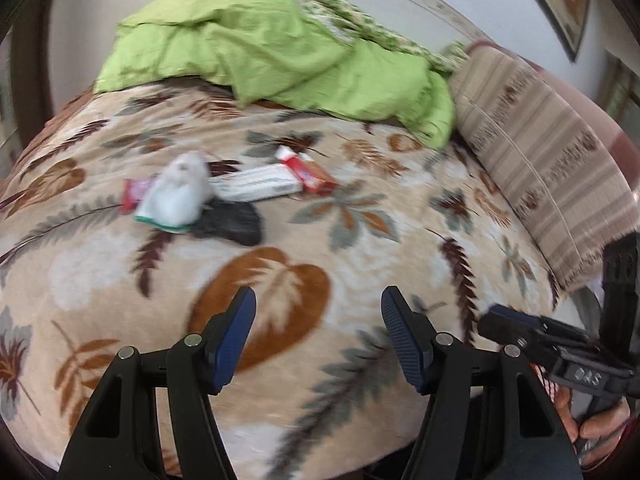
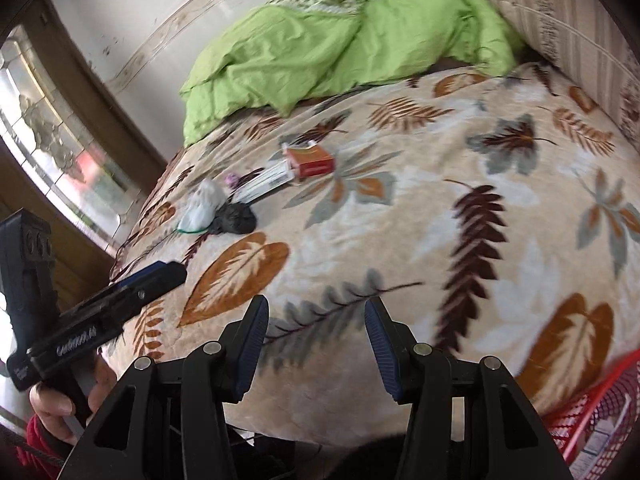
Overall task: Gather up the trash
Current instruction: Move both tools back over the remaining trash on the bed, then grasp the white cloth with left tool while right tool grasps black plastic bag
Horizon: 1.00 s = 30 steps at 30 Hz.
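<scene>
Trash lies in a cluster on the leaf-patterned bed cover (image 1: 360, 264): a white crumpled bag (image 1: 178, 192), a black crumpled bag (image 1: 232, 222), a long white box (image 1: 256, 189), a red carton (image 1: 310, 174) and a pink wrapper (image 1: 134, 194). The same cluster shows in the right wrist view: white bag (image 2: 202, 204), black bag (image 2: 236, 218), white box (image 2: 266, 182), red carton (image 2: 312, 162). My left gripper (image 1: 318, 328) is open and empty, above the cover short of the trash. My right gripper (image 2: 316, 334) is open and empty, also near the bed's front edge.
A green crumpled blanket (image 1: 280, 52) lies at the back of the bed. A striped pillow (image 1: 540, 160) is at the right. A red mesh basket (image 2: 592, 412) sits at the lower right beside the bed. A window (image 2: 52, 148) is at the left.
</scene>
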Tool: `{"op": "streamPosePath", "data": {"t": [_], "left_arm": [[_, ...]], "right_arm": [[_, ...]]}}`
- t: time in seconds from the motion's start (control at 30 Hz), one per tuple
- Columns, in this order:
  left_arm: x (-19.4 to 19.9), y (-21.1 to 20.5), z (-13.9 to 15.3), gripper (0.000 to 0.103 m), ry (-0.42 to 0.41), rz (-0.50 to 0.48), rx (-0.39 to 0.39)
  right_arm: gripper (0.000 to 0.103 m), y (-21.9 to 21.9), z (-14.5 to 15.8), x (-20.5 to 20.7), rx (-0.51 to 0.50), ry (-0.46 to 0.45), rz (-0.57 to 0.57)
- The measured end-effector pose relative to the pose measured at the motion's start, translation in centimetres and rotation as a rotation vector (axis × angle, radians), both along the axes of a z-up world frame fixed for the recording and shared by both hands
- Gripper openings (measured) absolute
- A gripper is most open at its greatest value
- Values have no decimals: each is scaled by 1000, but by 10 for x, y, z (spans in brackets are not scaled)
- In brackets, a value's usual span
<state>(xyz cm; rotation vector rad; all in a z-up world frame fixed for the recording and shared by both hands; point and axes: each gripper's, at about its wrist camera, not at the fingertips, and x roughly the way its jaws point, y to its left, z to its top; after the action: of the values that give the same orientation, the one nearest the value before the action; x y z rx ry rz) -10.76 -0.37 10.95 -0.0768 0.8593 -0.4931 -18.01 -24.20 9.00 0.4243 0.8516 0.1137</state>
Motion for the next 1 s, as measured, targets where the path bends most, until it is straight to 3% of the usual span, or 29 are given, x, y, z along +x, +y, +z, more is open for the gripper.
{"op": "streamPosePath", "data": {"t": [0.23, 0.33, 0.6, 0.67, 0.73, 0.83, 1.0], "left_arm": [[68, 50, -12, 65, 16, 162, 38], [104, 52, -25, 71, 49, 180, 56], [165, 34, -64, 71, 107, 242, 130], [170, 33, -70, 58, 123, 250, 115], [169, 36, -69, 36, 101, 261, 99], [158, 44, -65, 29, 84, 258, 75], [122, 65, -49, 29, 59, 245, 26]], "right_arm": [[53, 26, 2, 16, -28, -3, 64], [53, 28, -1, 21, -33, 7, 73], [53, 23, -7, 30, -34, 26, 67], [53, 21, -9, 33, -37, 32, 65], [53, 20, -11, 37, -33, 36, 67], [53, 21, -12, 44, -35, 37, 76], [53, 35, -13, 70, -2, 31, 129]]}}
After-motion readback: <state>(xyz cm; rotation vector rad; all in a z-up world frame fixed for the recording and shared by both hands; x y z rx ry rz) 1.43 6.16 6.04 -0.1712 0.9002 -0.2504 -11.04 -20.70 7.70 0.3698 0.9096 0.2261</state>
